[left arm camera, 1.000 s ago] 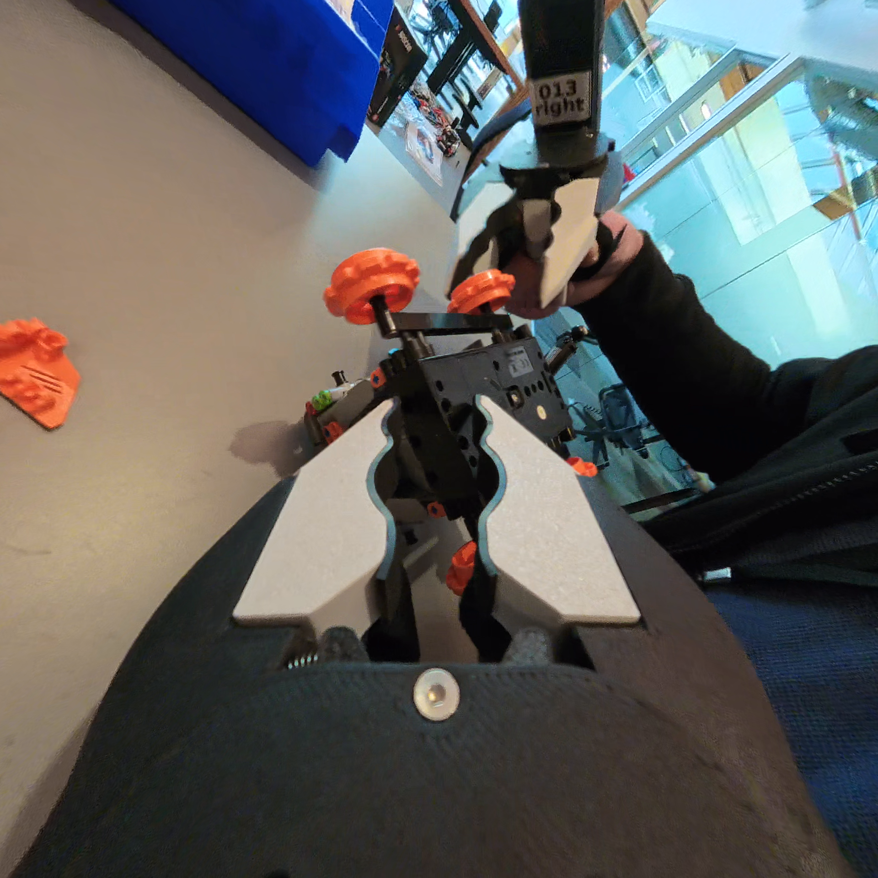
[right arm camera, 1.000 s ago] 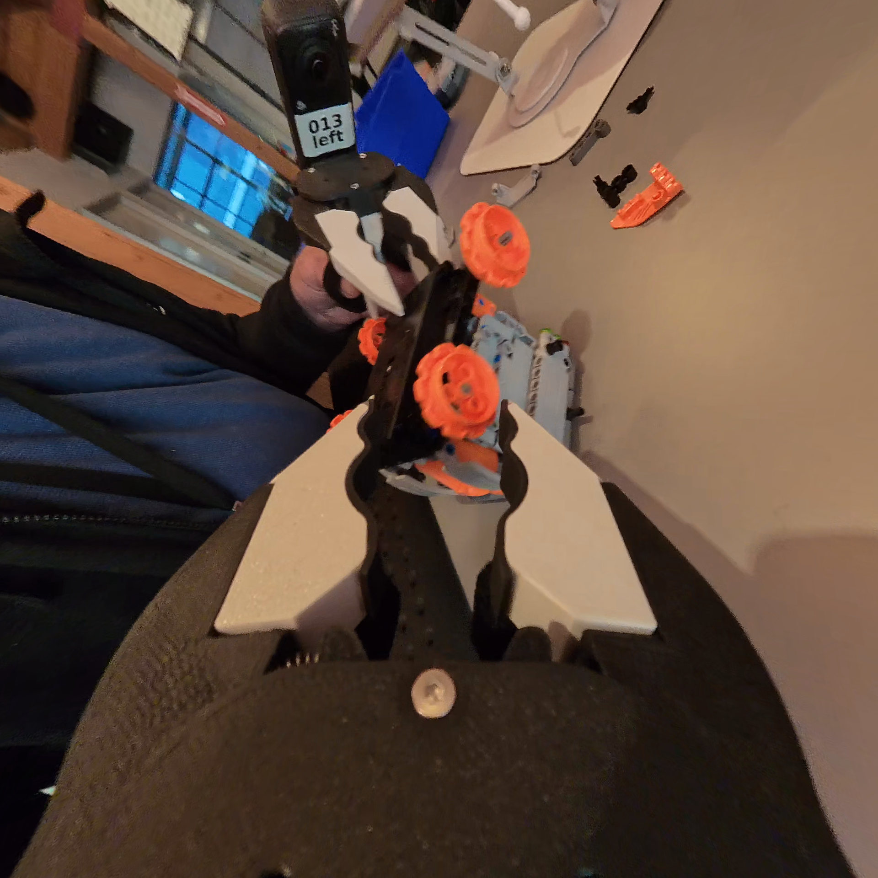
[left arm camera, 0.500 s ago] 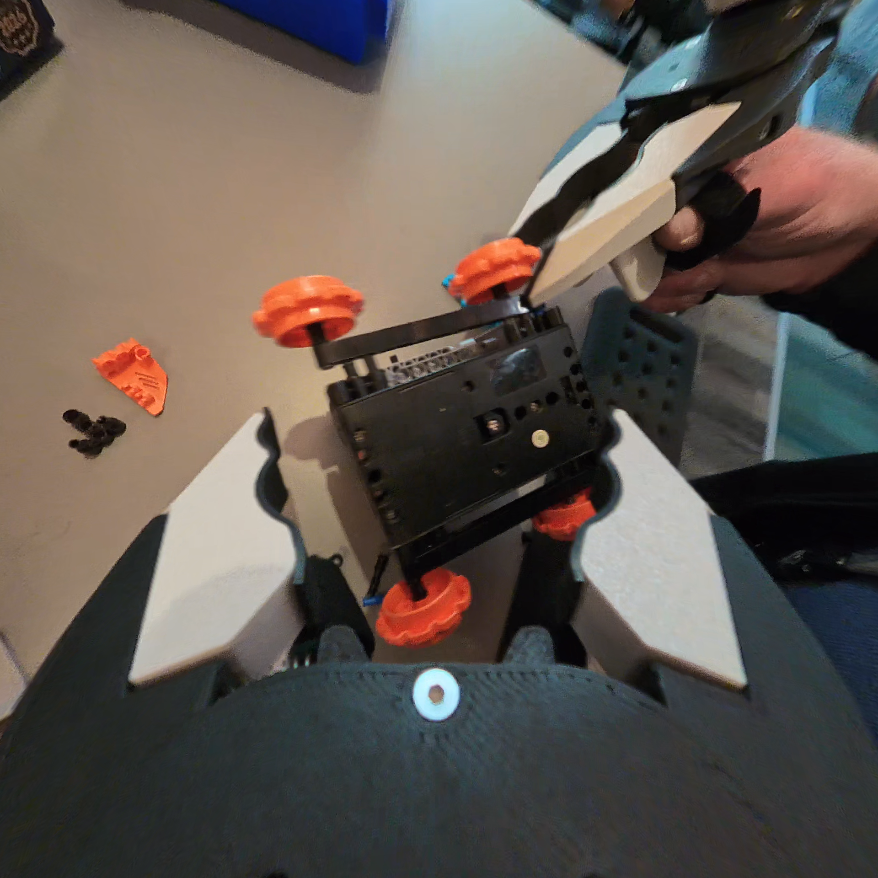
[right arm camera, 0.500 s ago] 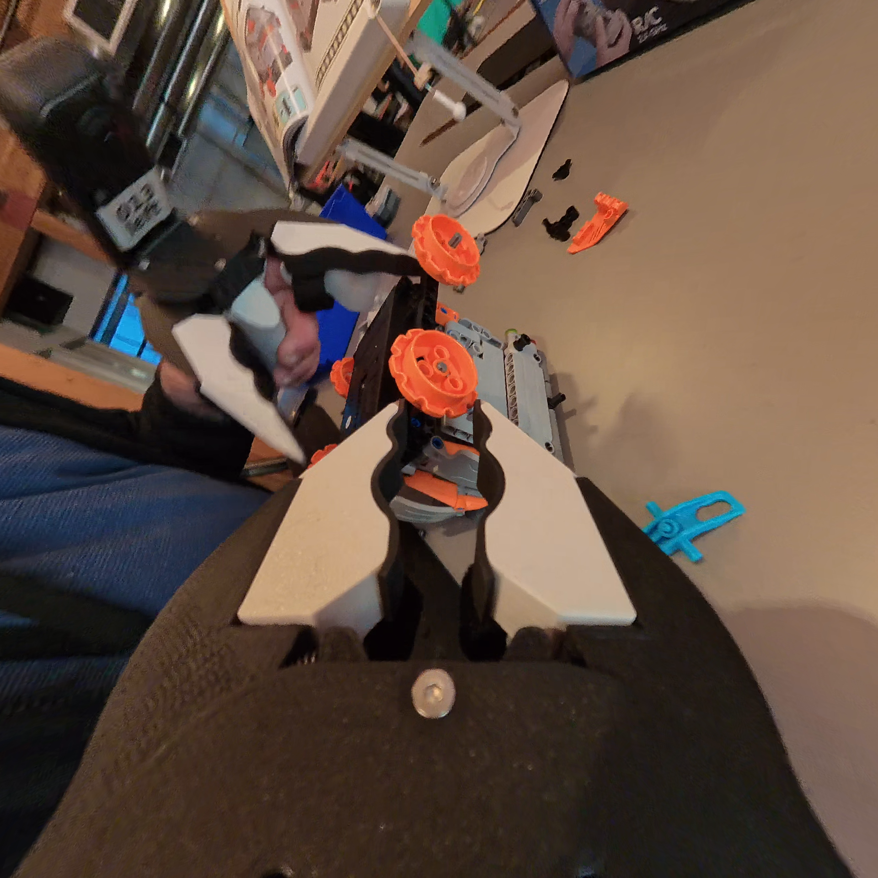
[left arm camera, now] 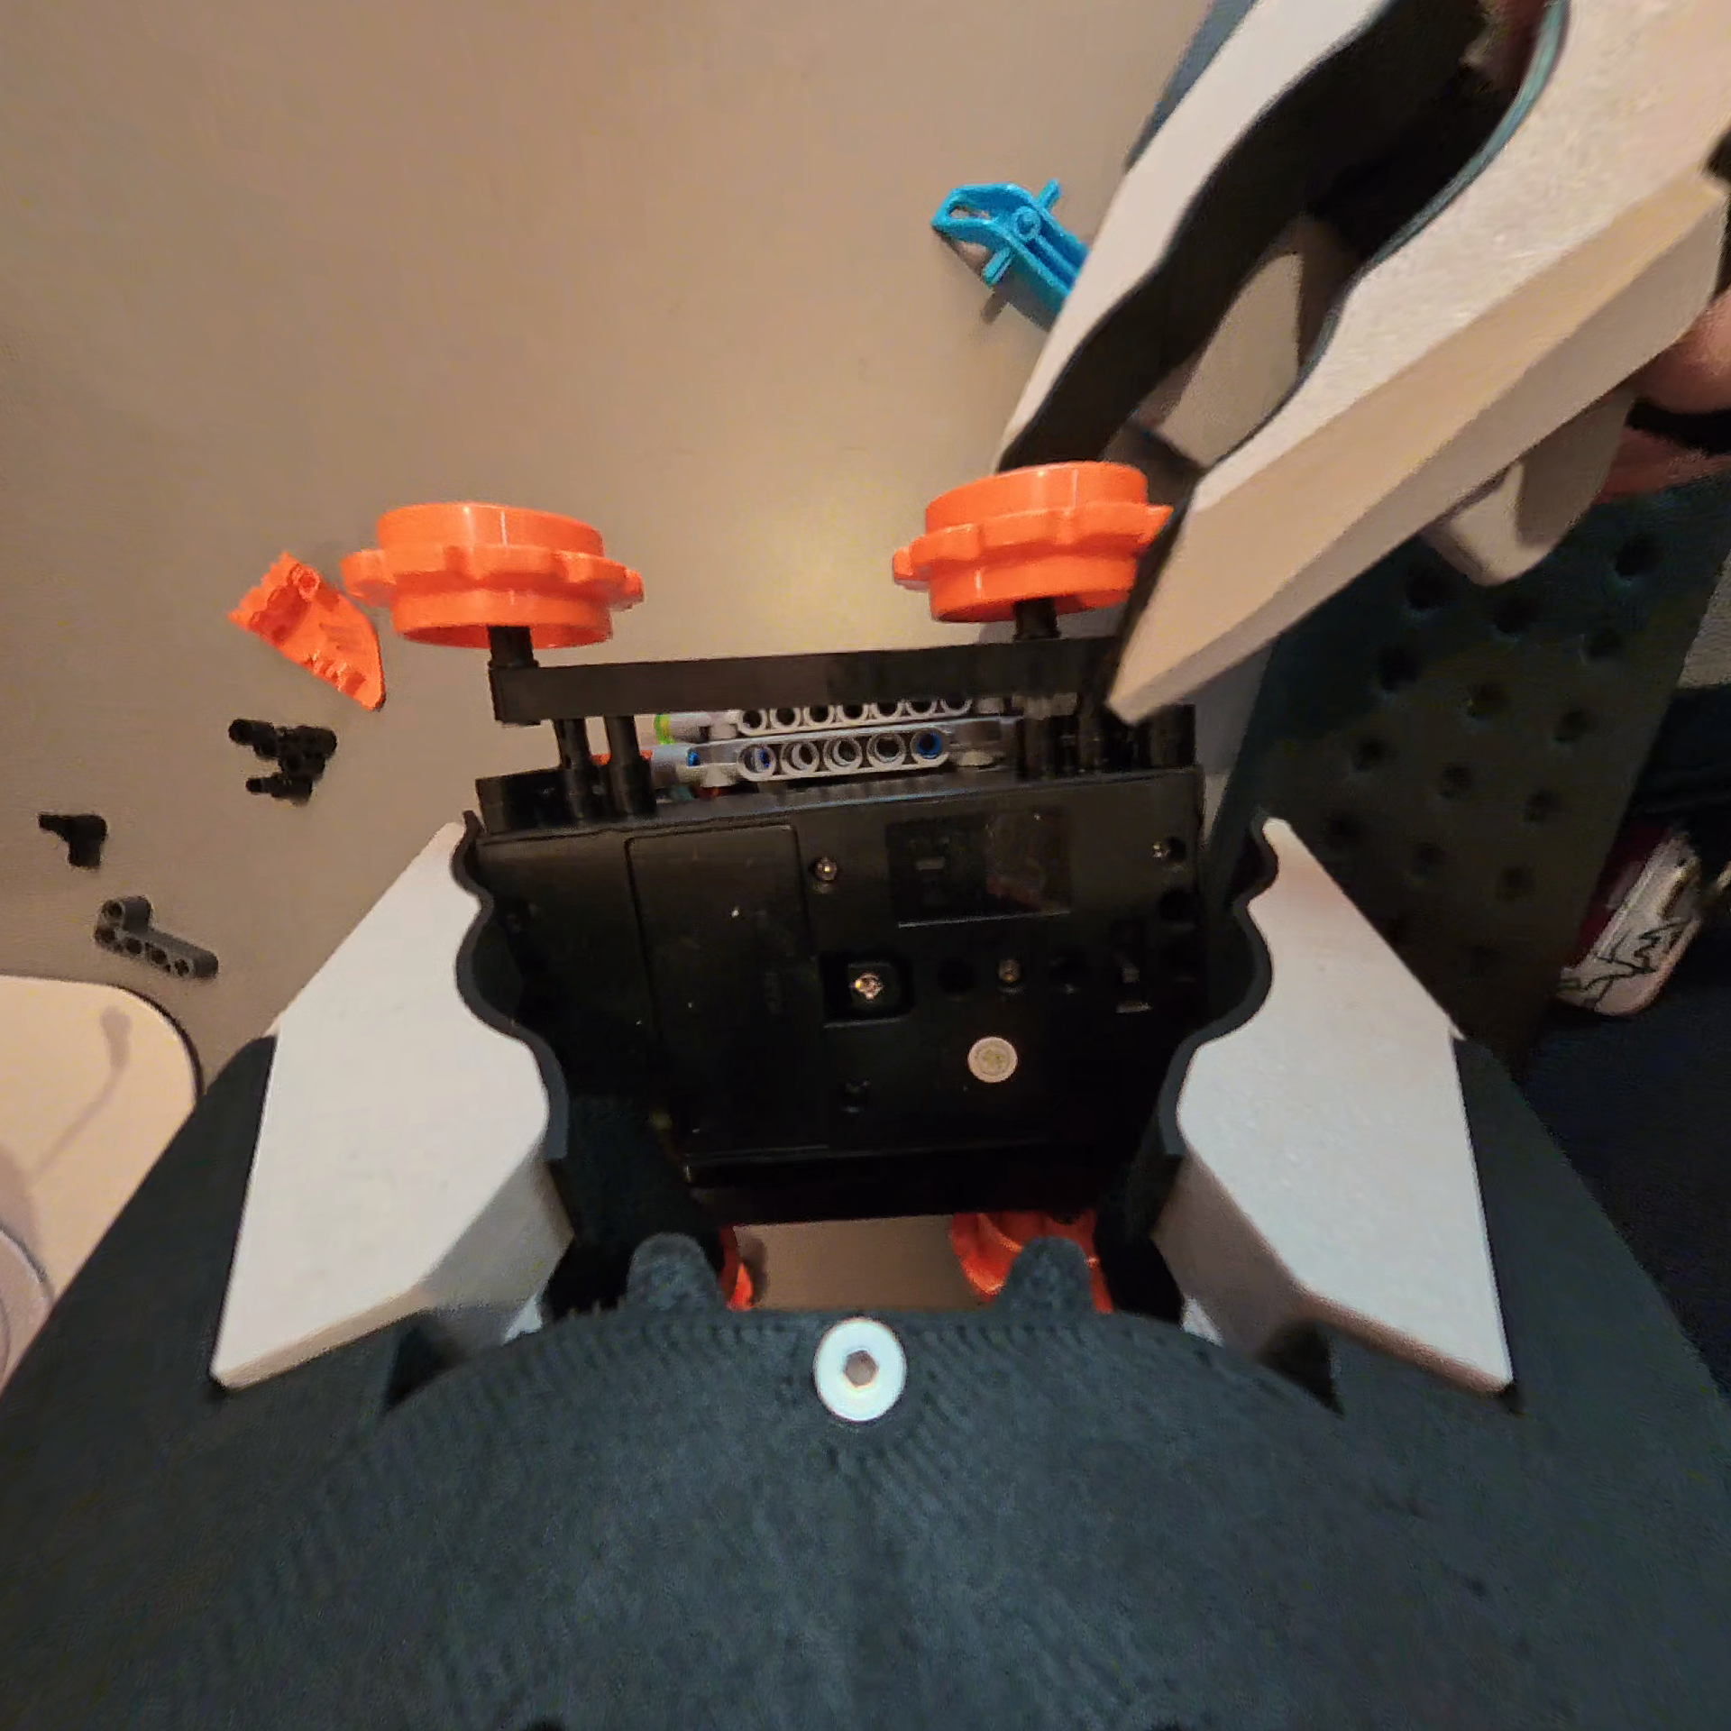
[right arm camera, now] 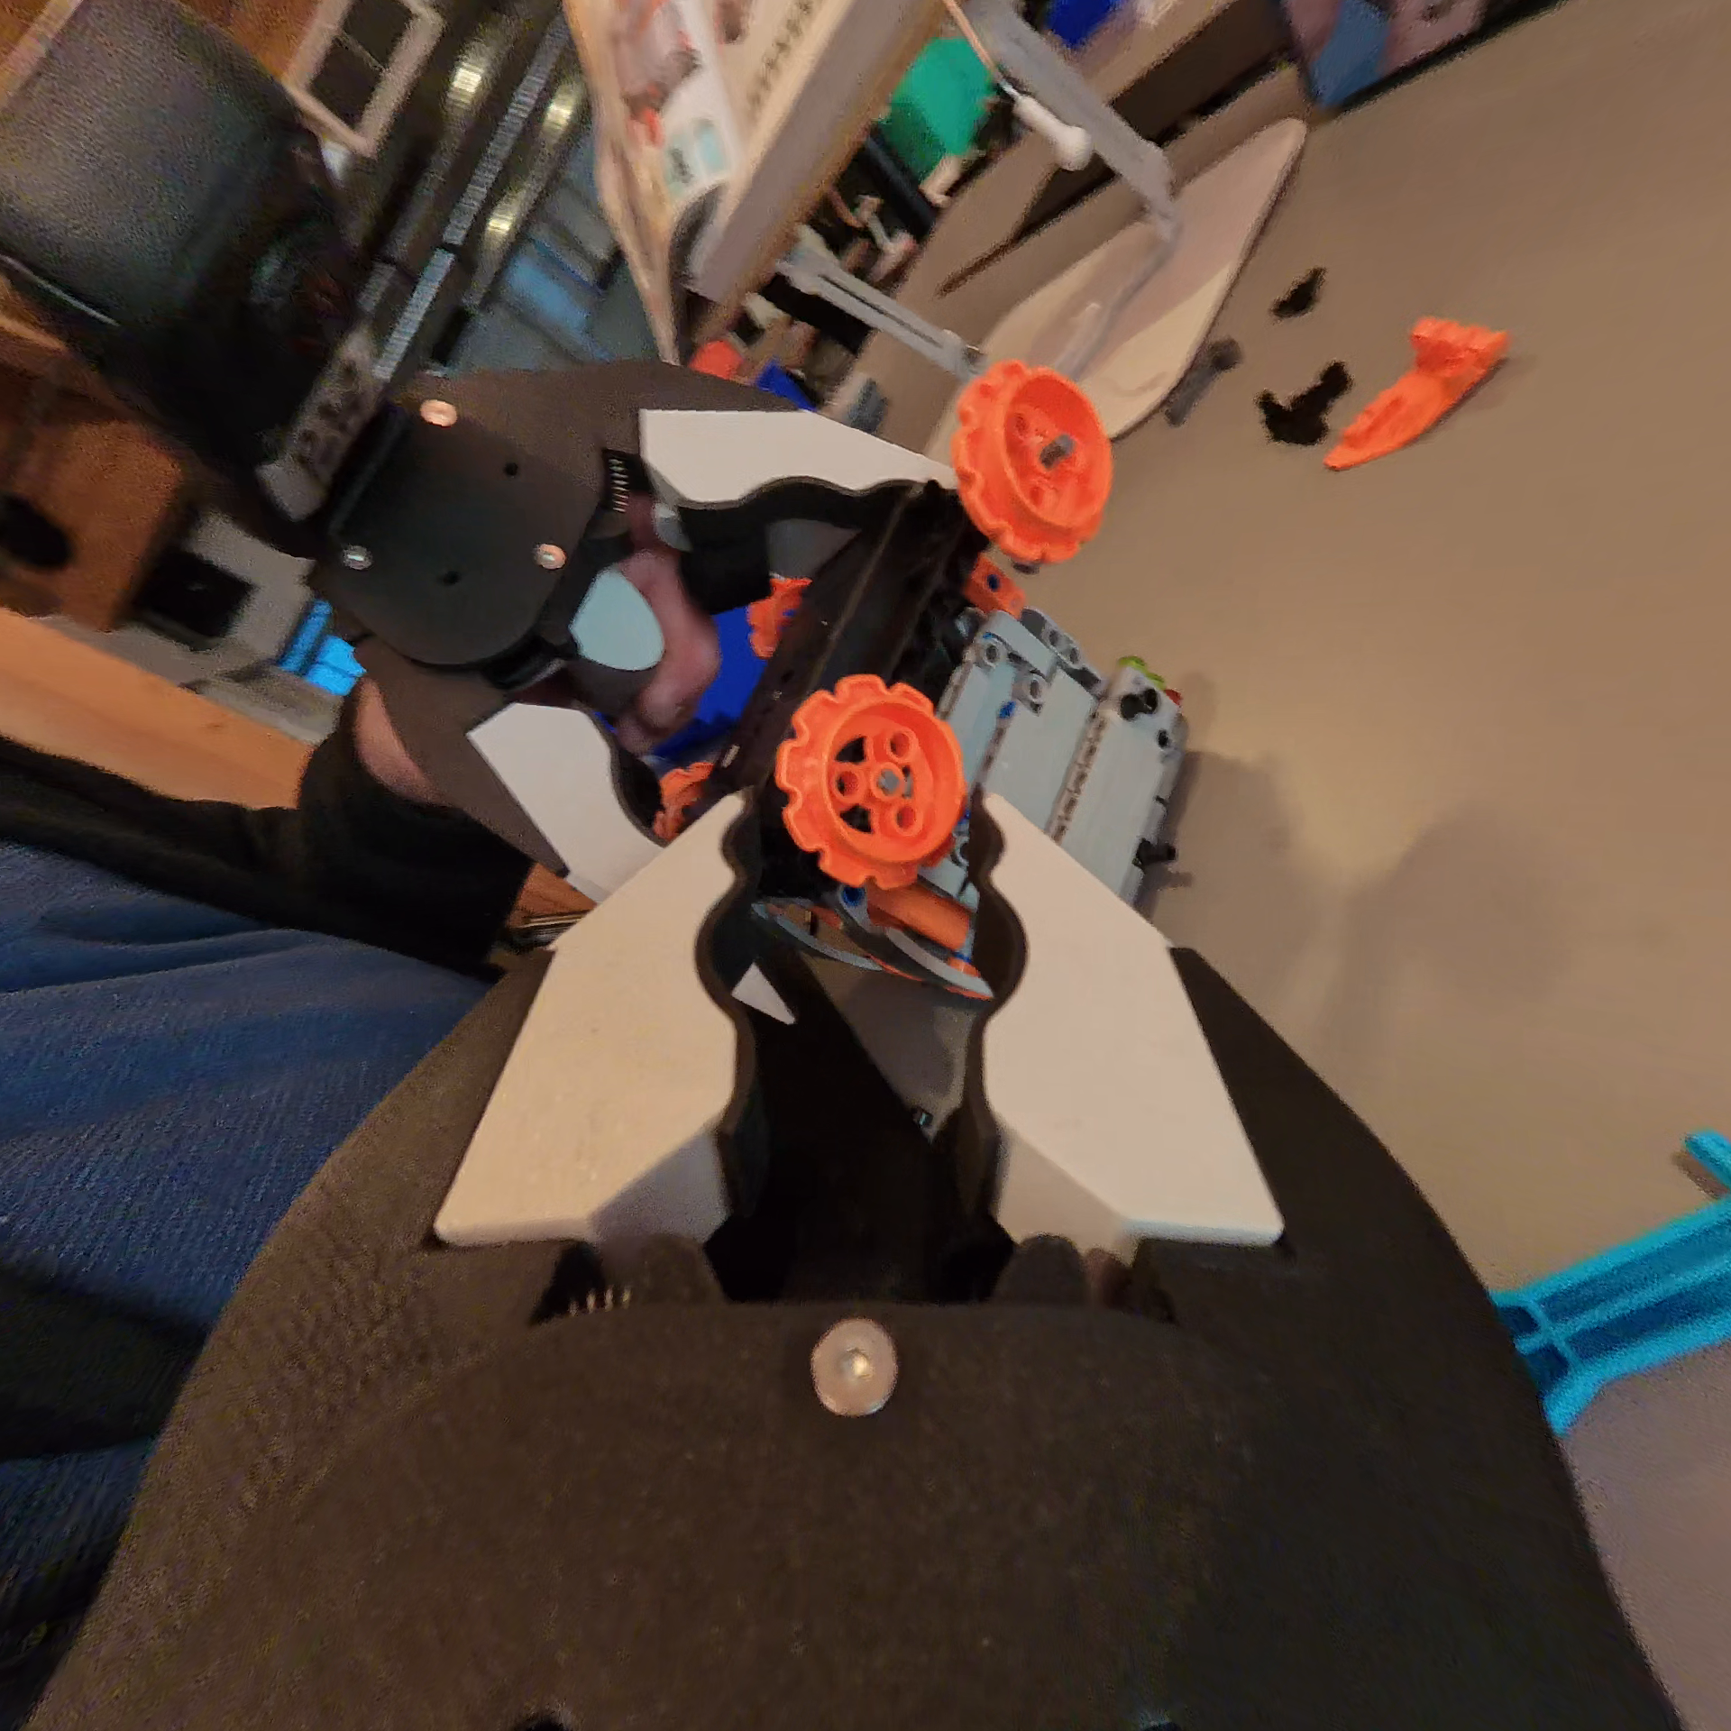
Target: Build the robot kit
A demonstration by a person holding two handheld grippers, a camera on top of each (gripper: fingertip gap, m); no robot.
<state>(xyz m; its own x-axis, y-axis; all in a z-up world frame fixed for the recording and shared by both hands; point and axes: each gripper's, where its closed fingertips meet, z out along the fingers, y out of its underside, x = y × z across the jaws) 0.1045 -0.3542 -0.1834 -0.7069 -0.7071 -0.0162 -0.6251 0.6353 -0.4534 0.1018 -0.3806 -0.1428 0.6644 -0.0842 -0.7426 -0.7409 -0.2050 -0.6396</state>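
The left gripper [left arm camera: 862, 843] clamps the black flanks of the rigid, probably hefty brick-built vehicle with orange wheels [left arm camera: 843, 983], its sturdiest hold; the right gripper [right arm camera: 862, 815] pinches its 1 o'clock corner.

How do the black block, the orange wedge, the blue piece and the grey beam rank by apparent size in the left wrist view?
1. Black block
2. Orange wedge and blue piece, too alike to rank
3. Grey beam
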